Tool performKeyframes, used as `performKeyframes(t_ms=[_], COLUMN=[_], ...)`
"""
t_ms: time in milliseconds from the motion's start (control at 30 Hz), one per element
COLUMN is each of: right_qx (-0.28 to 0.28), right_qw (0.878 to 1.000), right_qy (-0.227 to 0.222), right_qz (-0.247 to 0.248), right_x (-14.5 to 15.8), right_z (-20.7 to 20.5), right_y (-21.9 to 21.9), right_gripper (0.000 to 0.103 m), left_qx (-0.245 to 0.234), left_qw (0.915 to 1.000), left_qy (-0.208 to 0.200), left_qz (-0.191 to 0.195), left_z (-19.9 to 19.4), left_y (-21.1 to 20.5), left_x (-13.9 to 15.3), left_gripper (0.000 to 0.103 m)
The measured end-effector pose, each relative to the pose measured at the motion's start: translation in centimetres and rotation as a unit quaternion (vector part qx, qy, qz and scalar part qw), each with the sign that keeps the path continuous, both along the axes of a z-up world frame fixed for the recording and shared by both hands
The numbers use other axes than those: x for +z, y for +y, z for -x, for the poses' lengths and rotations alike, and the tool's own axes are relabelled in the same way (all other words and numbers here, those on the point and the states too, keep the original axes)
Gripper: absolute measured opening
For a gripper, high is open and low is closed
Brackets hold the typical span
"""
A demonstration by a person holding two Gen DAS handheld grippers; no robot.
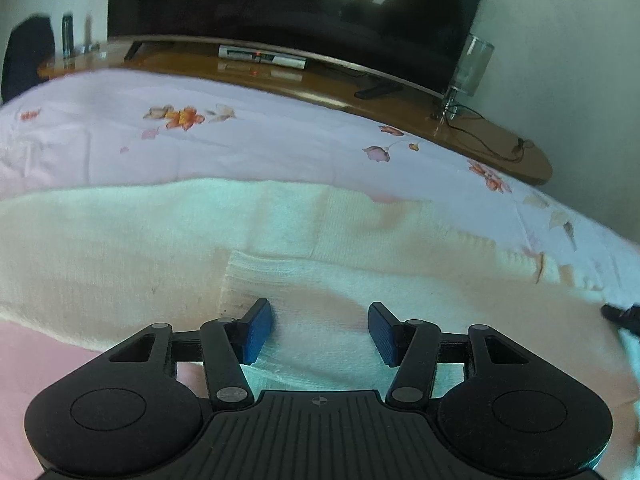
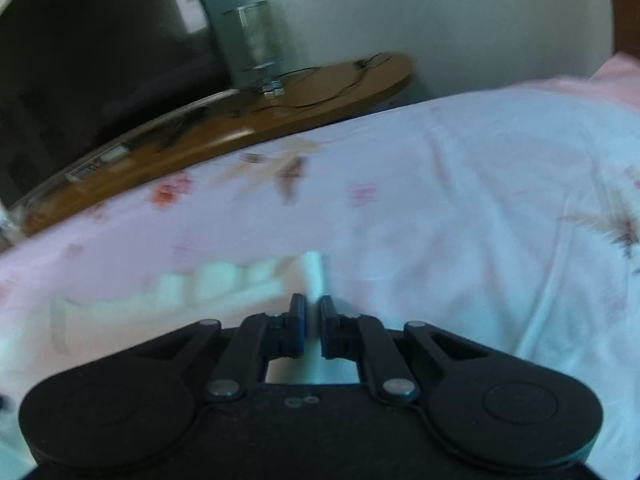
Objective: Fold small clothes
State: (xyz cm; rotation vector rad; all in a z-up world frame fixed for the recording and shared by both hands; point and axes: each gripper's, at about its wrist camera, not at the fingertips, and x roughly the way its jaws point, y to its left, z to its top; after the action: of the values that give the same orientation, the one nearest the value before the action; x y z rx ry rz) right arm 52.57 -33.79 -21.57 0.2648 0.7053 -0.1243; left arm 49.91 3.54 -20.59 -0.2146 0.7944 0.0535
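A cream knitted garment [image 1: 168, 248] lies spread across the bed, with a folded layer near its middle. My left gripper [image 1: 320, 330] is open just above the garment, its blue pads [image 1: 258, 332] apart with cloth between them. My right gripper [image 2: 313, 312] is shut on a thin edge of the cream garment [image 2: 314, 270], which trails to the left as a ribbed strip [image 2: 216, 280] over the sheet. The tip of the right gripper shows at the right edge of the left wrist view [image 1: 624, 318].
The bed has a pale floral sheet [image 1: 280, 136] and a pink cover [image 1: 36, 360] at the near left. Beyond the bed stands a wooden TV bench [image 1: 500, 148] with a dark television [image 1: 288, 4], a set-top box [image 1: 262, 57], cables and a glass lamp [image 1: 472, 68].
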Motion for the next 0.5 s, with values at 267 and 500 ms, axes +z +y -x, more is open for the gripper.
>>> performKeyframes(t_ms=[267, 500], right_qx=[0.028, 0.113], right_qw=[0.999, 0.993], right_qy=[-0.010, 0.024], right_qz=[0.041, 0.032], right_x=[3.1, 2.7], right_z=[2.2, 4.5], right_y=[3.3, 10.1], right_gripper=[0.029, 0.044], left_qx=[0.014, 0.090], left_qw=[0.9991, 0.9915], left_qy=[0.011, 0.052], left_qz=[0.039, 0.078], left_z=[2.4, 6.5], left_y=[1.5, 8.4], left_x=[2.5, 2.6], left_gripper=[0.054, 0.084])
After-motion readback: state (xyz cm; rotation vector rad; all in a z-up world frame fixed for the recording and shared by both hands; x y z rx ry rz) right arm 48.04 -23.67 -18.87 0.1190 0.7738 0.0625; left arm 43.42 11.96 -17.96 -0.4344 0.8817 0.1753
